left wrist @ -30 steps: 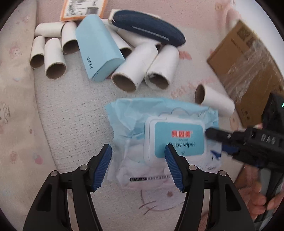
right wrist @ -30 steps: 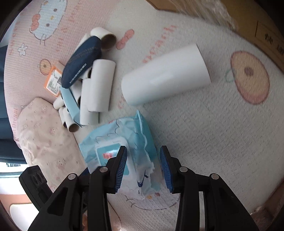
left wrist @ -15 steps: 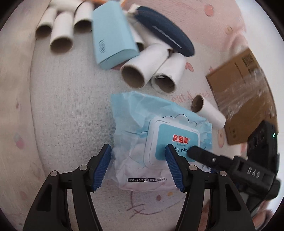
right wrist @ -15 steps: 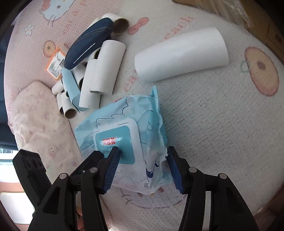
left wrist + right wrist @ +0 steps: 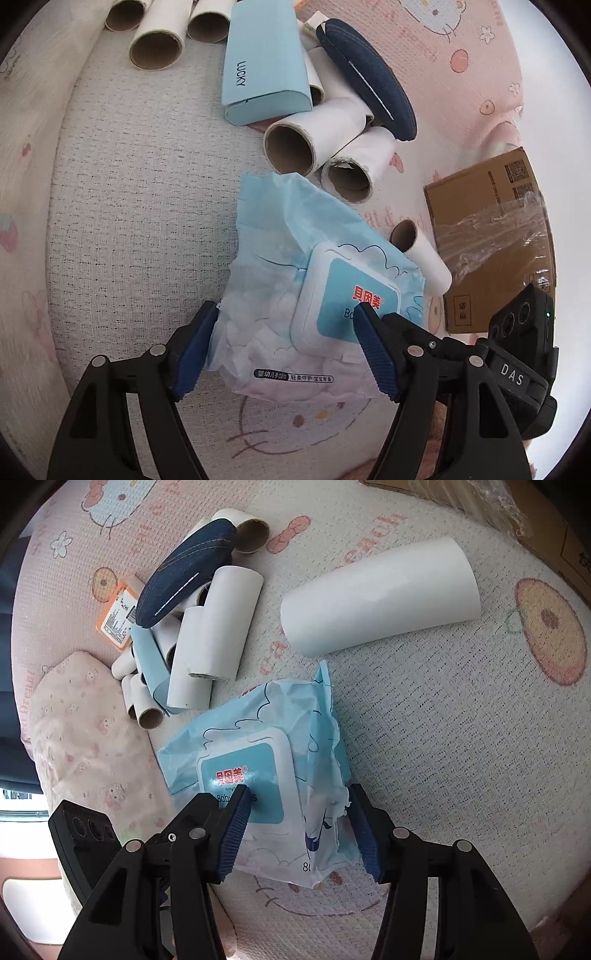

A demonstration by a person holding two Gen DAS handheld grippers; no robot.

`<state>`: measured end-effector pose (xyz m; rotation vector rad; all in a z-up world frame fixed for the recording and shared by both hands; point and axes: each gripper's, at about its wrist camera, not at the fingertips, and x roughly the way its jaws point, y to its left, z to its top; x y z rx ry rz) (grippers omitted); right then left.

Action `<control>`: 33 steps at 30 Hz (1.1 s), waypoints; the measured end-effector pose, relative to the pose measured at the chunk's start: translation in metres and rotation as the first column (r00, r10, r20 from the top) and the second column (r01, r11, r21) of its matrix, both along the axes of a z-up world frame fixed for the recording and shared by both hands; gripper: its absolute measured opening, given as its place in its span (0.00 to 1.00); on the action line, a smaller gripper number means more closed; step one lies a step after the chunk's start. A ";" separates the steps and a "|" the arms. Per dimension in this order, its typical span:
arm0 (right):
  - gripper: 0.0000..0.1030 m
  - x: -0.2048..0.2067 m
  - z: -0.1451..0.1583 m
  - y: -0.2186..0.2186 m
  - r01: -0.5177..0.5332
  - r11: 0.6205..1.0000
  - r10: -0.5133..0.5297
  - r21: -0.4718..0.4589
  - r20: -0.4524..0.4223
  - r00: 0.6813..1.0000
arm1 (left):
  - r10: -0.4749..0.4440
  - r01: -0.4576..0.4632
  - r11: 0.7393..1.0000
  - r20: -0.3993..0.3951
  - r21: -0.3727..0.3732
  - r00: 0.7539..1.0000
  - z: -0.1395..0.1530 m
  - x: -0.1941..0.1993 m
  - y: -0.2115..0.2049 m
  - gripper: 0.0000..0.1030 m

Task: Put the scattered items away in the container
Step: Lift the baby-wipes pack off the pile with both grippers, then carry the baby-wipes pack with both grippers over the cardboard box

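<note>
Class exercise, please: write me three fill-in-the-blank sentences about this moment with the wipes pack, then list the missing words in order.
1. Both pairs of tongs, left and right, straddle the pack of baby ____.
2. The word printed on the light blue box is ____.
3. The dark blue denim case rests on top of several cardboard ____.

Missing words: wipes; LUCKY; tubes

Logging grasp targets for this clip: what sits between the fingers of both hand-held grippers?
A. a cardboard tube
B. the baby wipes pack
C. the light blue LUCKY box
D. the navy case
B: both the left hand-held gripper and the right hand-held gripper straddle the baby wipes pack, fingers open.
</note>
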<state>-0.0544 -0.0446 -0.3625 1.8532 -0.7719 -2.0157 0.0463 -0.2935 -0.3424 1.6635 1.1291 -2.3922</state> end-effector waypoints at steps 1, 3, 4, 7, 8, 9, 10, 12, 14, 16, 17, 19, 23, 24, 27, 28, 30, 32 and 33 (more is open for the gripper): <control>0.50 0.000 -0.001 0.000 0.002 1.000 -0.002 -0.004 -0.002 1.000 | -0.005 0.005 1.000 -0.001 -0.002 1.000 0.000 -0.002 0.001 0.75; 0.50 -0.002 -0.002 0.001 0.010 1.000 -0.010 -0.012 -0.005 1.000 | -0.017 0.018 1.000 -0.003 0.013 1.000 -0.001 -0.002 0.002 0.74; 0.50 -0.003 -0.002 0.002 0.015 1.000 -0.015 -0.014 -0.011 1.000 | -0.023 0.024 0.999 -0.004 0.030 1.000 -0.002 -0.003 0.001 0.74; 0.50 -0.006 -0.002 0.004 0.019 1.000 -0.019 -0.018 -0.031 0.999 | -0.040 0.039 0.997 0.006 0.060 0.999 -0.005 -0.006 -0.001 0.74; 0.50 -0.007 -0.002 0.003 0.014 1.000 -0.015 -0.018 -0.035 0.999 | -0.049 0.048 0.997 0.011 0.058 0.999 -0.005 -0.009 -0.001 0.74; 0.51 -0.007 -0.002 0.003 0.011 1.000 -0.011 -0.017 -0.039 0.999 | -0.062 0.061 0.997 0.016 0.048 0.998 -0.004 -0.011 0.000 0.74; 0.51 -0.008 -0.003 0.003 0.009 1.000 -0.010 -0.019 -0.040 0.999 | -0.073 0.072 0.997 0.019 0.038 0.997 -0.004 -0.013 0.001 0.74; 0.51 -0.011 -0.004 0.004 0.009 0.999 -0.011 -0.032 -0.046 0.999 | -0.085 0.085 0.996 0.023 0.018 0.996 -0.002 -0.017 0.004 0.74; 0.51 -0.013 -0.005 0.004 0.010 0.999 -0.012 -0.037 -0.055 0.998 | -0.090 0.090 0.996 0.027 0.007 0.996 -0.002 -0.021 0.005 0.73; 0.51 -0.014 -0.003 0.002 0.000 1.000 -0.002 -0.025 -0.070 0.998 | -0.110 0.111 0.994 0.030 -0.011 0.993 0.000 -0.023 0.008 0.70; 0.51 -0.014 0.000 -0.002 -0.026 1.000 0.026 -0.001 -0.088 0.996 | -0.120 0.120 0.993 0.025 -0.018 0.992 0.002 -0.022 0.009 0.68; 0.51 -0.010 0.013 -0.018 -0.099 0.989 0.115 0.106 -0.161 0.980 | -0.118 0.118 0.993 0.013 -0.011 0.993 0.004 -0.020 0.010 0.64; 0.50 -0.003 0.030 -0.033 -0.148 0.967 0.194 0.206 -0.222 0.955 | -0.118 0.118 0.993 0.000 0.004 0.993 0.010 -0.016 0.007 0.63; 0.50 -0.002 0.032 -0.034 -0.148 0.968 0.194 0.205 -0.225 0.955 | -0.123 0.123 0.992 -0.009 -0.009 0.992 0.015 -0.015 0.008 0.63; 0.50 0.004 0.045 -0.035 -0.143 0.970 0.193 0.197 -0.267 0.944 | -0.122 0.120 0.992 -0.050 -0.037 0.991 0.034 -0.013 0.008 0.62; 0.50 0.006 0.053 -0.035 -0.135 0.972 0.188 0.191 -0.296 0.936 | -0.122 0.119 0.992 -0.065 -0.052 0.990 0.043 -0.012 0.008 0.62; 0.50 0.007 0.064 -0.034 -0.129 0.976 0.181 0.175 -0.327 0.928 | -0.130 0.121 0.988 -0.092 -0.094 0.987 0.062 -0.012 0.010 0.62; 0.50 0.010 0.078 -0.033 -0.119 0.982 0.165 0.148 -0.361 0.918 | -0.133 0.117 0.985 -0.119 -0.128 0.984 0.081 -0.012 0.013 0.62; 0.50 0.010 0.085 -0.032 -0.115 0.984 0.160 0.139 -0.378 0.912 | -0.129 0.111 0.984 -0.135 -0.139 0.982 0.090 -0.012 0.013 0.62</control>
